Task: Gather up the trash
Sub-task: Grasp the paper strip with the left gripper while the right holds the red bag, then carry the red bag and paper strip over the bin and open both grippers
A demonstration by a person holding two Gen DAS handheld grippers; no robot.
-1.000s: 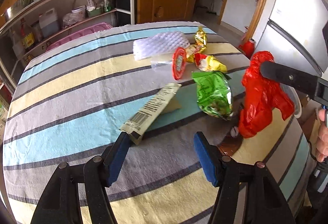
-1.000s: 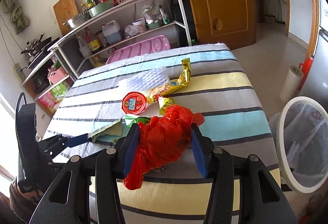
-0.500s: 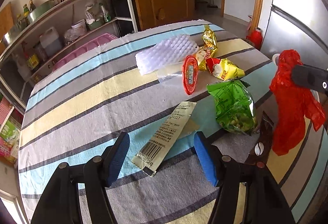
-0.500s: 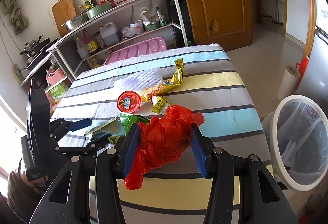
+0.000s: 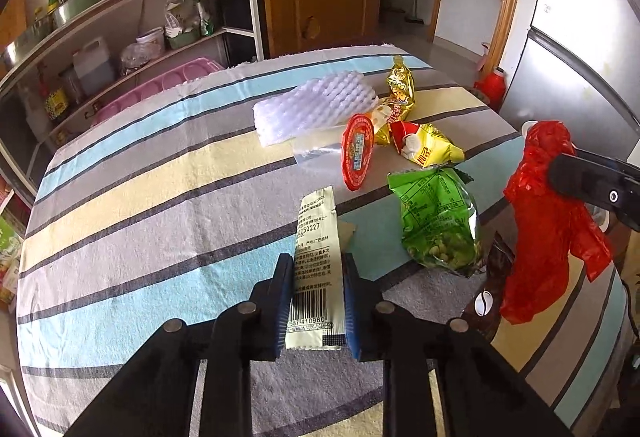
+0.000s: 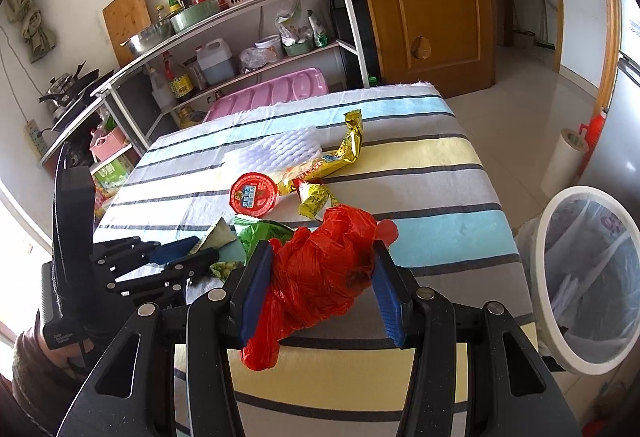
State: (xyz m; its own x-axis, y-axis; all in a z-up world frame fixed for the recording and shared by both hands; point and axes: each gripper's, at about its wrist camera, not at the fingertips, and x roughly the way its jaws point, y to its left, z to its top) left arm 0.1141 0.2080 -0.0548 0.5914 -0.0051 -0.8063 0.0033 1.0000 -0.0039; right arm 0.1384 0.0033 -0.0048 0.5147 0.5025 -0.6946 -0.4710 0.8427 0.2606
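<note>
L gripper (image 5: 316, 301) has its pads pinched on the pale sachet (image 5: 316, 249), barcode end in the jaws, long axis running straight ahead along the fingers. R gripper (image 6: 320, 277) grips the red bag (image 6: 320, 273) w/ the bin (image 6: 560, 341) just to its right, beside the striped table (image 6: 440, 229). Kitchen shelves behind.

Each gripper is built from matte black plastic linkage arms joined by round silver pivot pins. The fingers of the left gripper (image 5: 316, 301) and the right gripper (image 6: 320, 293) are faced with flat blue pads. On the left gripper a tall black handle block with small white lettering is seen from the right wrist view. The left hand (image 6: 56, 357) is shown as bare skin below a dark brownish knitted sleeve.
</note>
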